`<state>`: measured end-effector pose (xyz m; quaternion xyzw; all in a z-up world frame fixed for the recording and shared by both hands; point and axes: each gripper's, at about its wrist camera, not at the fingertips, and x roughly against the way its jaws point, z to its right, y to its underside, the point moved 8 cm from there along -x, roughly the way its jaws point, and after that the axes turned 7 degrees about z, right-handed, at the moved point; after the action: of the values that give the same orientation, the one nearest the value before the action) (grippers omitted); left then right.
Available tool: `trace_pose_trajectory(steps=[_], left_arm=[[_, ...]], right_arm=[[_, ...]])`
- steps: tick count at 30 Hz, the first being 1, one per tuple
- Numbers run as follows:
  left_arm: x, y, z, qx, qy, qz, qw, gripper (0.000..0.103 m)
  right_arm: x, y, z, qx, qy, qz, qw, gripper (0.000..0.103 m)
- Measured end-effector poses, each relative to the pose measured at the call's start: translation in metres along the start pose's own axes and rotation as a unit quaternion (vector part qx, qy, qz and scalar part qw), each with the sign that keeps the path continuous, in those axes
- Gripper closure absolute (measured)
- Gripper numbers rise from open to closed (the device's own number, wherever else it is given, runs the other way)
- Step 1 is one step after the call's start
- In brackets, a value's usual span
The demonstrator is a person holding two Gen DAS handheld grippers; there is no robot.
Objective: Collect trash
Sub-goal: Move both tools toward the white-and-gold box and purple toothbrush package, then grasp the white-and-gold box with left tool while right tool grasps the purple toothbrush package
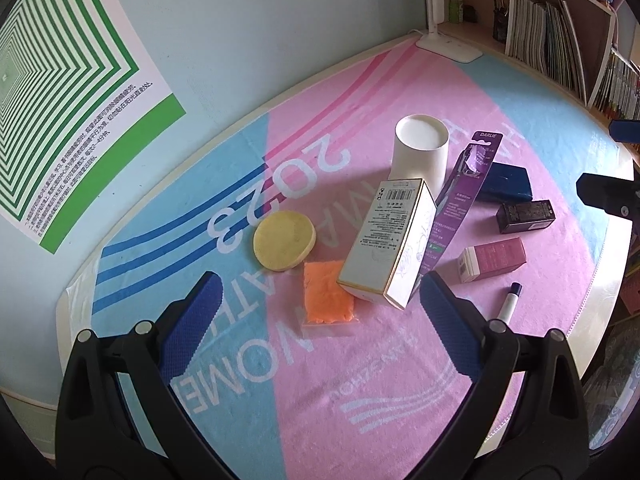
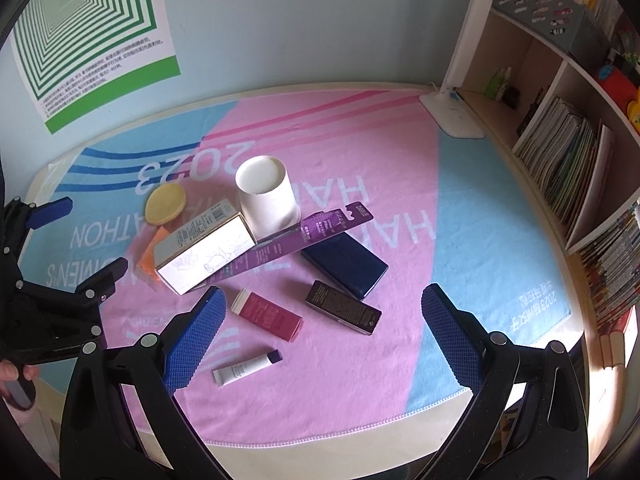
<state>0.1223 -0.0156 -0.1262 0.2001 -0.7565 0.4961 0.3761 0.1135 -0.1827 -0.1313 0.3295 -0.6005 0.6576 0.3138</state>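
Desk (image 2: 492, 392) covered by a pink-and-blue towel (image 2: 360, 148), trash clustered mid-towel. Shelf (image 2: 560, 152) of books at 3 o'clock, lamp (image 2: 456, 116) at 1 o'clock, green poster (image 2: 92, 40) on the wall at 10 o'clock. Biggest item, white box (image 2: 204, 252), lies at 9 o'clock of the pile, leaning over an orange packet (image 1: 326, 296); purple toothbrush pack (image 2: 296, 240) rests across it. White cup (image 2: 266, 196) stands upside down at 12 o'clock, yellow sponge (image 2: 166, 204) just beside at 10 o'clock. Navy case (image 2: 346, 264) at centre, dark box (image 2: 344, 307) and pink box (image 2: 266, 314) at 6 o'clock, small tube (image 2: 248, 368) nearest. Left gripper (image 1: 320, 328) hovers above the packet, fingers (image 1: 192, 328) spread wide, empty. Right gripper (image 2: 320, 340) hovers over the small boxes, fingers (image 2: 448, 336) also apart, holding nothing.
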Motion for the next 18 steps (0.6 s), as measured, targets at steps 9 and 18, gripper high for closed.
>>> trace_pose_trajectory(steps=[9, 18], left_arm=[[-0.024, -0.012, 0.01, -0.023, 0.007, -0.012, 0.9996, 0.007], [-0.046, -0.016, 0.019, -0.032, 0.019, -0.027, 0.9989, 0.007]], right_arm=[[-0.022, -0.003, 0.007, -0.003, -0.001, -0.017, 1.0, 0.006], [-0.042, -0.004, 0.014, -0.006, -0.004, -0.029, 1.0, 0.006]])
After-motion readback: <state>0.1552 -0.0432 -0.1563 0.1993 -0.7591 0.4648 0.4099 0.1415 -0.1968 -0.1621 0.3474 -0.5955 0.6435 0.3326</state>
